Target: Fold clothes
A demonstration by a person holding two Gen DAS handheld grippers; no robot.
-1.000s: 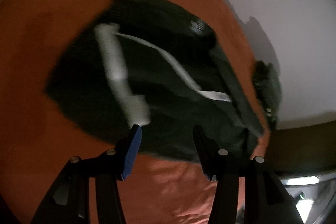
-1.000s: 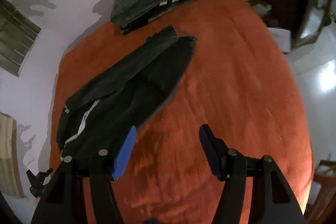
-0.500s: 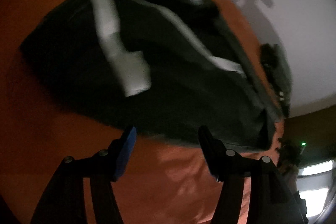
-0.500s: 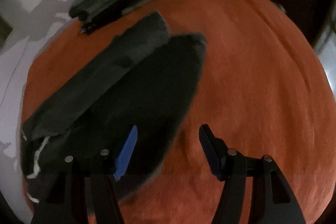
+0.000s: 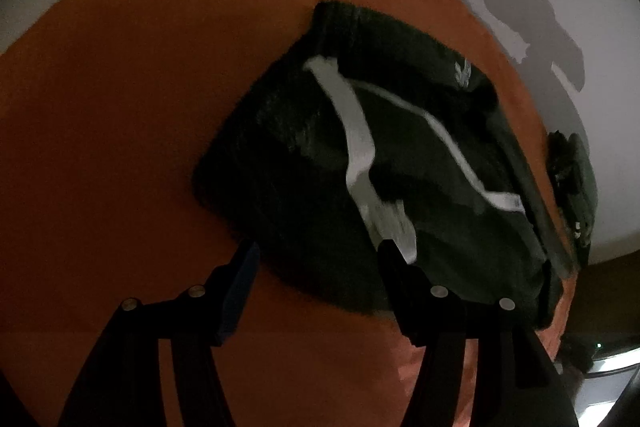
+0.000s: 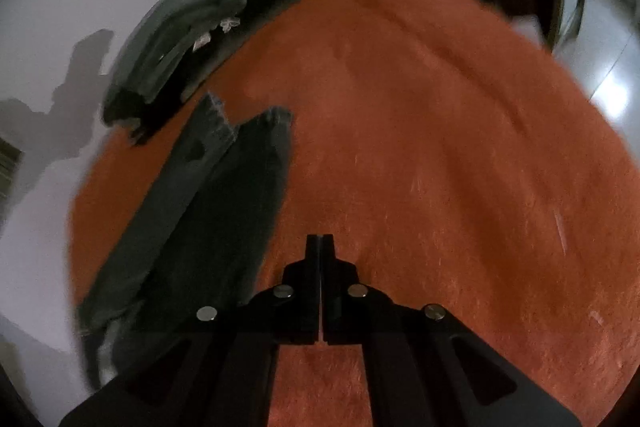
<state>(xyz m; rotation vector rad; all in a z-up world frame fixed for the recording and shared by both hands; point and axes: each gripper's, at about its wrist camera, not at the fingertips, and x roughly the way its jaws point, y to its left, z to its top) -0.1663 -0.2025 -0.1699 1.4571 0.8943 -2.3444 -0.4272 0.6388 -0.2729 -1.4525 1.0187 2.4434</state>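
Two claws: right claw (image 6: 321,247) now clenched empty over orange blanket (image 6: 440,167); left claw (image 5: 318,259) still spread above dark trousers (image 5: 320,187)

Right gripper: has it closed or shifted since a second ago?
Yes. The right gripper was open; its jaws now meet, empty, over the orange blanket, right of the dark pants it overlapped before.

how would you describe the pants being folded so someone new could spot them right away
Start with the big orange blanket that covers the surface. The dark pants lie flat along its left side in the right wrist view, both legs pointing toward a folded pile of clothes at the far edge. Unlike that compact pile, they are spread out long and carry white drawstrings at the waist.
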